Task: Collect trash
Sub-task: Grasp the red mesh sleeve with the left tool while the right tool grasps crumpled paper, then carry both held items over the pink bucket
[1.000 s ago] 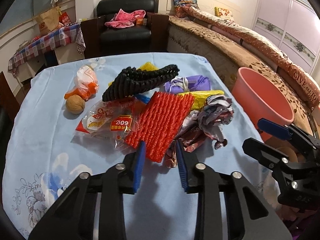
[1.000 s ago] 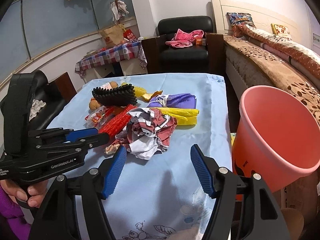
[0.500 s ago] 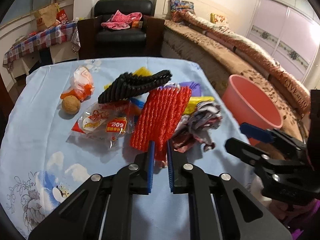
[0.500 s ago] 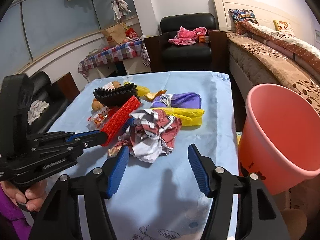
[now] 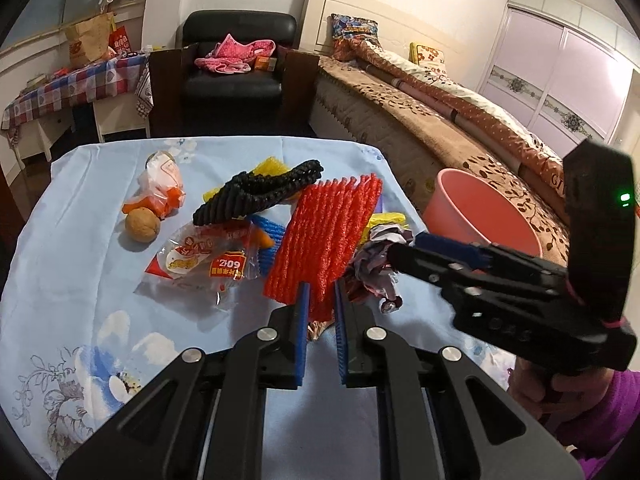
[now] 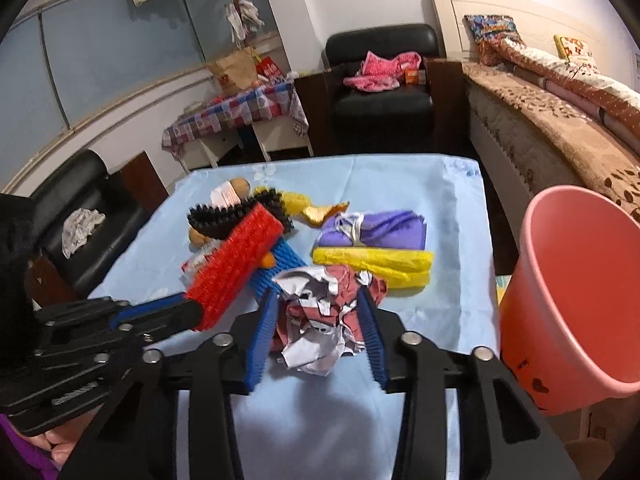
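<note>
Left gripper (image 5: 320, 298): pressed together on the near edge of the red foam net (image 5: 326, 236), which is lifted at a slant off the heap; an edge pinch is judged to suit so light and springy a sleeve.
Right gripper (image 6: 316, 322): spread to either side of the crumpled paper wad (image 6: 324, 312), the blue pads close to its flanks; whether they touch it cannot be told. It is judged to be set for the next pinch.
Table (image 5: 72, 280): covered by a pale blue flowered cloth, on which the remaining trash is kept in one heap near the middle.
Clear snack wrapper (image 5: 204, 264): laid flat beside the red net; a red label with figures reading roughly "209" is seen upside down, the other characters being too small to read.
Blue foam net (image 6: 280, 264): partly buried under the heap.
Yellow bag (image 6: 372, 266) and purple bag (image 6: 376, 228): laid side by side beyond the paper wad.
Black foam net (image 5: 256, 196): draped over the far part of the heap.
Walnut (image 5: 142, 225): set apart to the left, near an orange-and-white bag (image 5: 162, 184).
Pink bucket (image 6: 576, 292): stood off the table's right edge, mouth open, seemingly as the bin; small hearts are printed low on its wall.
Bed blanket (image 5: 448, 116): lettering is seen but cannot be read with confidence.
</note>
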A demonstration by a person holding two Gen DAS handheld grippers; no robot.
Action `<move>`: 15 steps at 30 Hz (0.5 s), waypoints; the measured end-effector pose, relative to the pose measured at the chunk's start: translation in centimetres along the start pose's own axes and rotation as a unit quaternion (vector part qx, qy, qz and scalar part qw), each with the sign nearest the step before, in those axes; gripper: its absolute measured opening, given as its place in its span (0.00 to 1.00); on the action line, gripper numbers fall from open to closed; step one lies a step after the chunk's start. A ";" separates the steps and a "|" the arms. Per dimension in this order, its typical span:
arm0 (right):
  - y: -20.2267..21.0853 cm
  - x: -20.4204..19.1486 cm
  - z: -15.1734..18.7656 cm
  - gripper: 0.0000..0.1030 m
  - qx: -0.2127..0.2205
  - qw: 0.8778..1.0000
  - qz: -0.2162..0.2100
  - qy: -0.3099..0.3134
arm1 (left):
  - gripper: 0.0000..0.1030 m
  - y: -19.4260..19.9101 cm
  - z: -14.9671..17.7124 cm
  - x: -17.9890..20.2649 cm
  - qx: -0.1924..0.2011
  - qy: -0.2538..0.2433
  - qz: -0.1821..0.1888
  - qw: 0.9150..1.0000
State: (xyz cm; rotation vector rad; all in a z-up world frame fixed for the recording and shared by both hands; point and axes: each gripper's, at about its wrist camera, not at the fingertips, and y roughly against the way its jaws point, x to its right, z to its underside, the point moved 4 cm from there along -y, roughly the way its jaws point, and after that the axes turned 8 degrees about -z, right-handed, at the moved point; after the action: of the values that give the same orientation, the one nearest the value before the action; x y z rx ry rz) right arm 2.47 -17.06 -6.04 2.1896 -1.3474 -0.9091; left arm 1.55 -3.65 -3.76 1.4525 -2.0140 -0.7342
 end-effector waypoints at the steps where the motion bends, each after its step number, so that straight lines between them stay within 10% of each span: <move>1: -0.1 0.1 0.2 0.33 -0.004 1.000 -0.001 -0.003 | 0.11 0.1 0.0 0.0 0.001 0.000 0.000 1.000; 15: 3.1 1.4 0.1 0.19 0.029 0.997 -0.053 -0.047 | 0.11 1.4 -1.6 1.6 0.021 -0.006 0.011 1.000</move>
State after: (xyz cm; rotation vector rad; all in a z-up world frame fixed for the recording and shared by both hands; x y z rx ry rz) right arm 0.88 -19.74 -4.59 2.3063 -1.3263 -1.0370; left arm 1.35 -4.98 -1.48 1.4493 -2.0638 -0.6971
